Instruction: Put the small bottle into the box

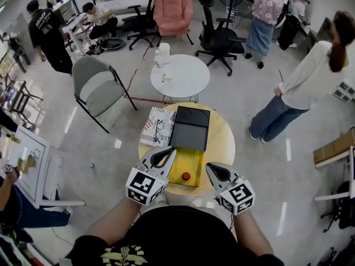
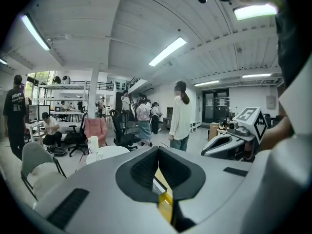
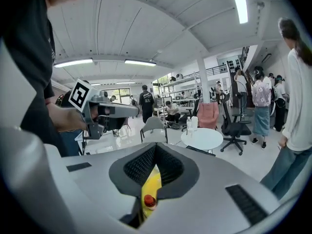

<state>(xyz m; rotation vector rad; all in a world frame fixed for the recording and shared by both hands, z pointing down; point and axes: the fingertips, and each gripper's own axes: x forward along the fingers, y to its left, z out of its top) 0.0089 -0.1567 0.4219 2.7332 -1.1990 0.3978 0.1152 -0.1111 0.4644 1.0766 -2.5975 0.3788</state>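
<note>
The near round bench [image 1: 223, 143] carries 1 yellow box [image 1: 193, 160], 1 small bottle [image 1: 186, 176] inside it, 1 black case [image 1: 191, 127] and 1 printed booklet [image 1: 156, 126]. Farther off stand 1 white round table [image 1: 186, 79], 1 grey chair [image 1: 100, 87], 1 pink armchair [image 1: 173, 13] and 2 black office chairs [image 1: 219, 37]. Nearest are 2 grippers: the left gripper [image 1: 171, 151] and the right gripper [image 1: 211, 168].

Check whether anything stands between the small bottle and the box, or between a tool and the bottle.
Nothing visible does. The bottle seems to lie in the open yellow box already, its lid folded back. The left tool and right tool are shut and empty, at the box's near corners.
</note>
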